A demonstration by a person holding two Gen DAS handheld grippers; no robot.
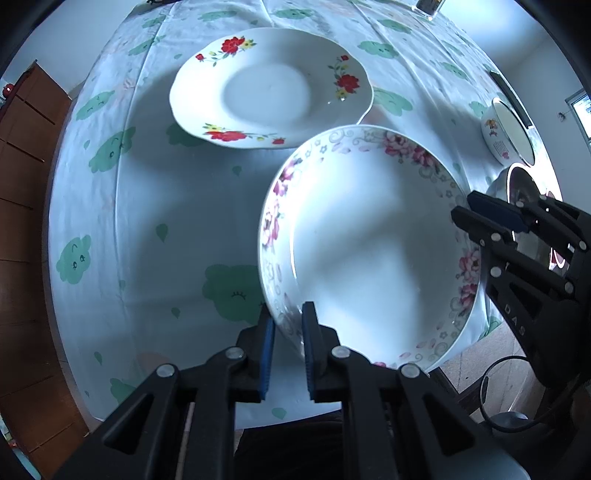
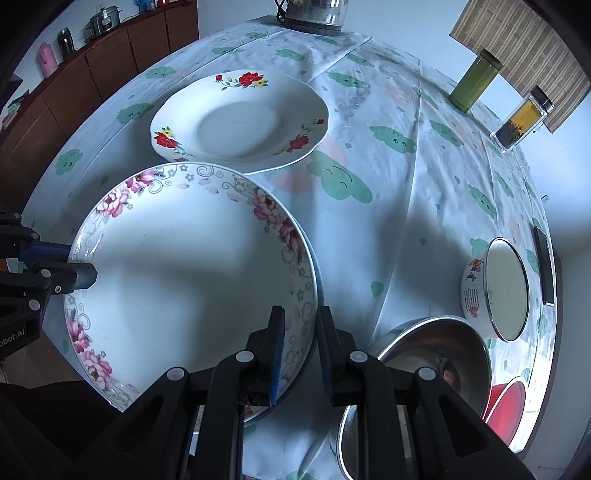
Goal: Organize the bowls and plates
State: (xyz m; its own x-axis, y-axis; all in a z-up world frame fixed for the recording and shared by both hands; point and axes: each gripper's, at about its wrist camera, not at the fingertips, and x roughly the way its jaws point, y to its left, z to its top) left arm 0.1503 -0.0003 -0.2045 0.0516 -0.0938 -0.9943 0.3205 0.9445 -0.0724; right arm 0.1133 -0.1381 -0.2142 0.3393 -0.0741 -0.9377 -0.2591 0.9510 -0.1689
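A brown wooden sideboard [image 2: 92, 70] stands at the far left, carrying a pink flask [image 2: 47, 58] and two metal pots; nothing on them can be read. Next comes the left tool [image 1: 288, 325], its blue-padded jaws nearly together and clamped on the near-left rim of the pink-flowered plate [image 1: 369, 236], which is held tilted just above the tabletop [image 1: 177, 221], covered in a pale cloth printed with green smiling clouds. Two plates are in view: this one, and a red-flowered plate [image 2: 240, 122] lying flat on the cloth just beyond it, the rims overlapping in both views. The right tool [image 2: 300, 332] pinches the opposite rim of the pink-flowered plate, its jaws closed down on the edge. White letters on the tool bodies read "DAS" in the left wrist view and "obot.AI" in the right wrist view.

Further right sit three bowls: a steel bowl [image 2: 436, 354] just beside the right tool, a red bowl [image 2: 506, 402] partly behind it, and a white bowl [image 2: 495, 288] with a cartoon figure and red writing too small to read. At the far side stand a glass vessel [image 2: 317, 14], one green canister [image 2: 476, 79] and one clear jar [image 2: 522, 118] with yellow and dark contents. A dark phone [image 2: 545, 266] lies along the right edge.
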